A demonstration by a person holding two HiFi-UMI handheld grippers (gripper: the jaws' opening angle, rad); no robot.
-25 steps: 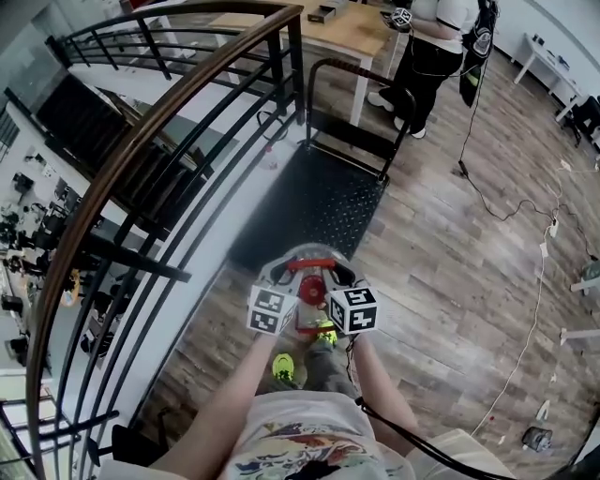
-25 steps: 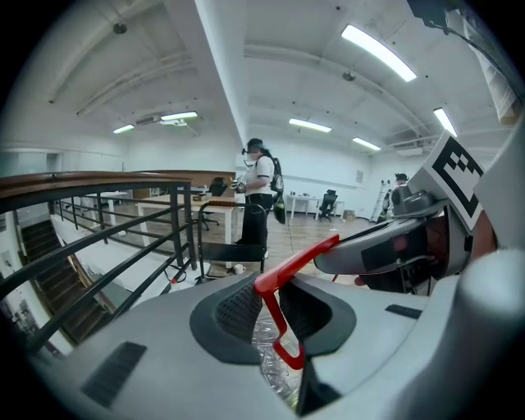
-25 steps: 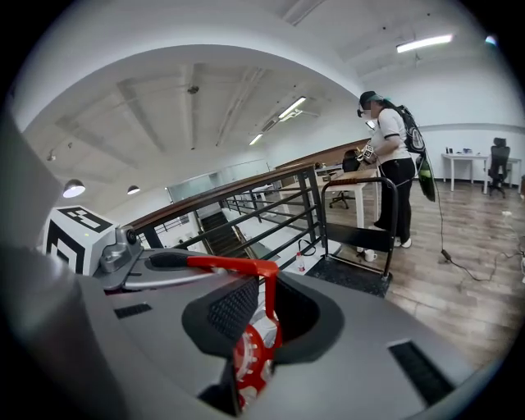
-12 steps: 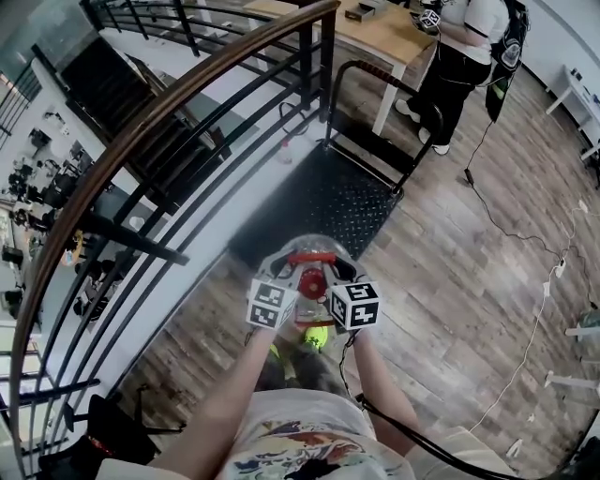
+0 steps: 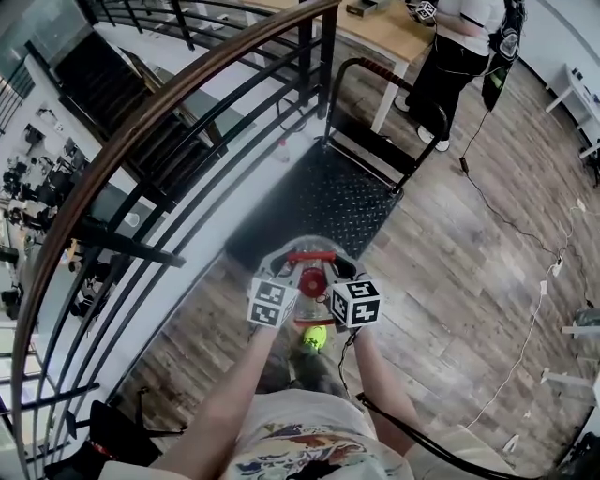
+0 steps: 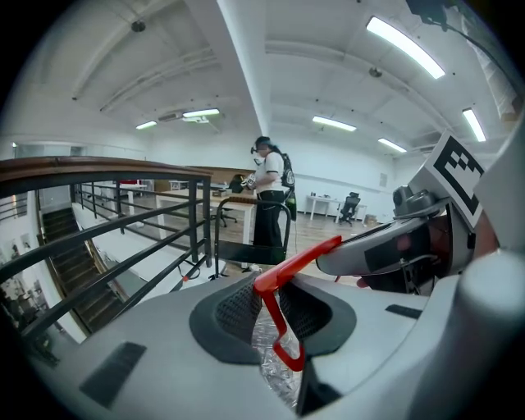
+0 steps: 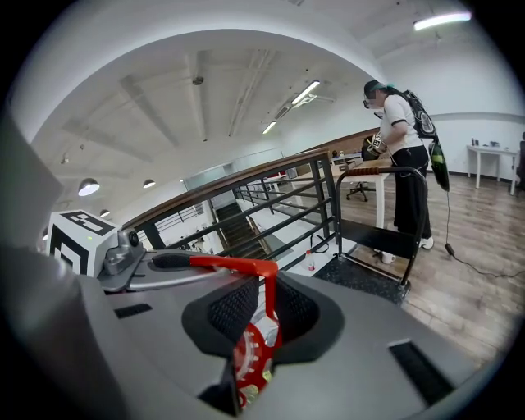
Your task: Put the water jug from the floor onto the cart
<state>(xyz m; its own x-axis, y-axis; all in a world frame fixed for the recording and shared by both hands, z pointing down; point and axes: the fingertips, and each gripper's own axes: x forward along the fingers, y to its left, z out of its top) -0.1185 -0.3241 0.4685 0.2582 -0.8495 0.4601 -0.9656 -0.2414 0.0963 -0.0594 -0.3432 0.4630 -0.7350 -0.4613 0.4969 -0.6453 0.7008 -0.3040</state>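
Note:
The water jug [image 5: 309, 253], clear with a red cap [image 5: 311, 278] and a red carrying handle, hangs above the wooden floor just in front of me. My left gripper [image 5: 292, 274] and right gripper [image 5: 330, 274] are both shut on that handle from either side. The left gripper view shows the red handle [image 6: 283, 279] pinched between the jaws of the left gripper [image 6: 275, 316]. In the right gripper view the handle [image 7: 238, 264] runs through the right gripper [image 7: 261, 312], with the cap [image 7: 250, 361] below. The black platform cart [image 5: 323, 202] stands just ahead, its push bar [image 5: 398, 84] at the far end.
A curved brown-topped black railing [image 5: 159, 122] runs along the left, with a stairwell beyond it. A person [image 5: 450, 56] stands by a wooden table [image 5: 394, 28] behind the cart. Cables [image 5: 525, 234] trail over the floor at right. My foot in a yellow-green shoe [image 5: 314, 337] is under the jug.
I have walked forward with the jug in both grippers, and the cart now lies closer ahead. Neither grip has changed.

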